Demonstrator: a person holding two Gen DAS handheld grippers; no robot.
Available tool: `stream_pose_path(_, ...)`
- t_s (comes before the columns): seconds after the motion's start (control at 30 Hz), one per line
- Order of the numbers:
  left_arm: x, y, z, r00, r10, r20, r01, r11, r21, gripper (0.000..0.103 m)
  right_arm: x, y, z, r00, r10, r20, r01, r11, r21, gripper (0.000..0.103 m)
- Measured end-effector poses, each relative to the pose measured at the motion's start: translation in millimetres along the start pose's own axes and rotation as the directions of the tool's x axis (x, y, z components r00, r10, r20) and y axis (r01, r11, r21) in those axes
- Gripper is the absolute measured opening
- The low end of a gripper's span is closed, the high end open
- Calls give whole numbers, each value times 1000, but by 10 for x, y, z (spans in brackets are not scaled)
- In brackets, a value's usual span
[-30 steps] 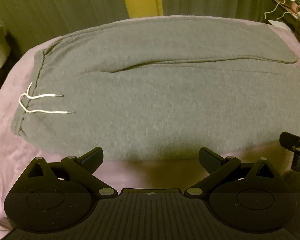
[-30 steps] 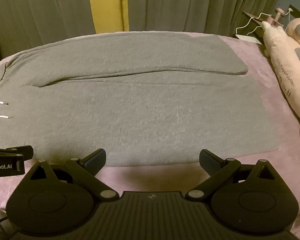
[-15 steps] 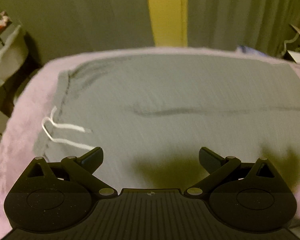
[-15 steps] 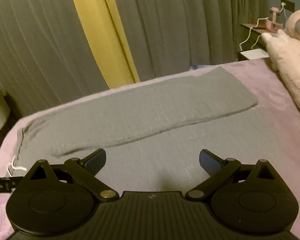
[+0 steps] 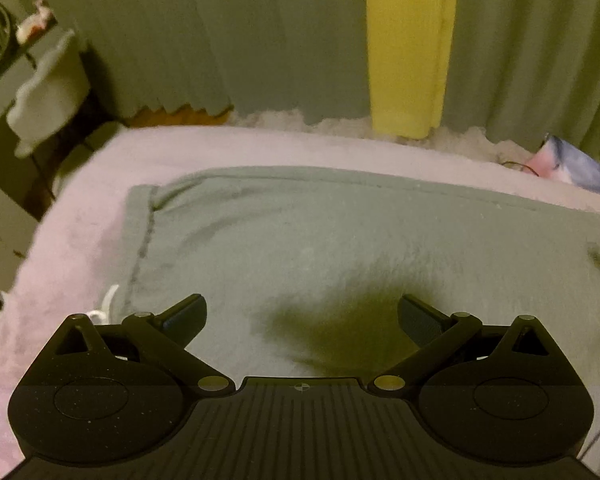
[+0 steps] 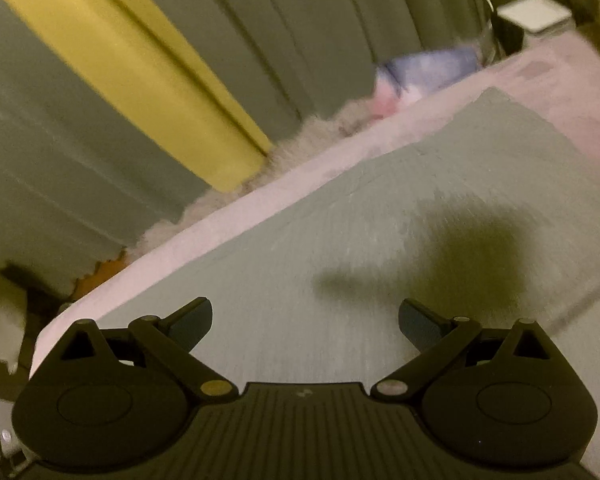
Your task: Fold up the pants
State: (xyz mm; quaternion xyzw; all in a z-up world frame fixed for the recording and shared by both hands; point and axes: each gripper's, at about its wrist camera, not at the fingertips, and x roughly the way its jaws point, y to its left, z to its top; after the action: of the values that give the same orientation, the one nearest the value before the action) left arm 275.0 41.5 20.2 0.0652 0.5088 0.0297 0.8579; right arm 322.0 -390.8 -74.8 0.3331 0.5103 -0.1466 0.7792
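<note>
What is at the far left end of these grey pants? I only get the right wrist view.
Observer: The left wrist view shows the waistband, lying flat on the pink bed cover.
Visitor: Any string on it?
Observer: Yes, a white drawstring peeks out beside the left gripper.
Visitor: Is that gripper holding anything?
Observer: No, its fingers are spread open over the pants, with nothing between them.
</note>
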Motion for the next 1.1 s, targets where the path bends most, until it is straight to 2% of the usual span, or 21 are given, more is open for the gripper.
stream_pose_path(0.07,249,-70,99,1000,0,-22,0,1000,12,103,311,-51,290,999,-12,-30,14,998,54,98)
stream_pose_path(0.13,487,-119,165,999,29,-44,-28,1000,14,103,579,-122,493,999,-38,-30,41,993,112,89)
stream_pose_path(0.23,742,-241,129,996,57,-66,-55,998,36,103,911,-115,697,996,-80,-41,86,984,158,69)
stream_pose_path(0.27,822,-282,108,996,51,-74,-48,998,50,103,1045,-114,760,992,-112,-55,119,979,165,57)
stream_pose_path(0.3,872,-301,73,996,44,-82,-39,997,61,103,1150,-118,796,989,-127,-70,138,974,181,55)
stream_pose_path(0.43,1036,-381,-28,993,29,-117,-19,996,88,103,1490,-114,890,982,-169,-89,188,935,299,56)
stream_pose_path(0.47,1060,-389,-60,992,32,-119,-20,995,99,103,1516,-80,901,982,-173,-75,188,934,304,61)
stream_pose_path(0.5,1081,-394,-82,992,35,-120,-23,994,103,103,1538,-58,918,981,-183,-62,193,933,304,62)
stream_pose_path(0.63,1123,-367,-179,990,23,-137,-7,993,118,103,1743,84,844,954,-288,-82,299,932,204,61)
stream_pose_path(0.67,1127,-352,-200,990,21,-139,-4,993,121,103,1736,100,826,951,-301,-69,309,929,205,55)
stream_pose_path(0.7,1117,-336,-233,990,18,-139,-1,992,125,103,1715,136,779,944,-324,-55,329,927,181,41)
stream_pose_path(0.73,1093,-316,-260,991,14,-134,4,992,130,103,1709,180,727,934,-355,-36,357,925,132,34)
stream_pose_path(0.77,1057,-283,-281,992,8,-124,8,991,133,103,1675,191,670,931,-366,-11,365,926,98,21)
stream_pose_path(0.8,1034,-256,-286,993,8,-118,7,991,132,103,1622,169,625,938,-346,9,345,936,72,12)
stream_pose_path(0.87,984,-193,-269,995,9,-103,3,992,123,103,1508,21,512,963,-266,30,263,961,82,5)
stream_pose_path(0.93,948,-106,-220,996,-10,-86,18,995,94,103,1303,-173,383,987,-149,61,139,979,149,3)
stream_pose_path(1.03,946,-42,-113,996,-64,-64,67,996,53,103,980,-345,89,986,-39,163,14,988,152,2)
stream_pose_path(1.1,1025,-37,19,993,-89,-76,92,995,36,103,811,-441,-152,980,5,200,-35,988,148,3)
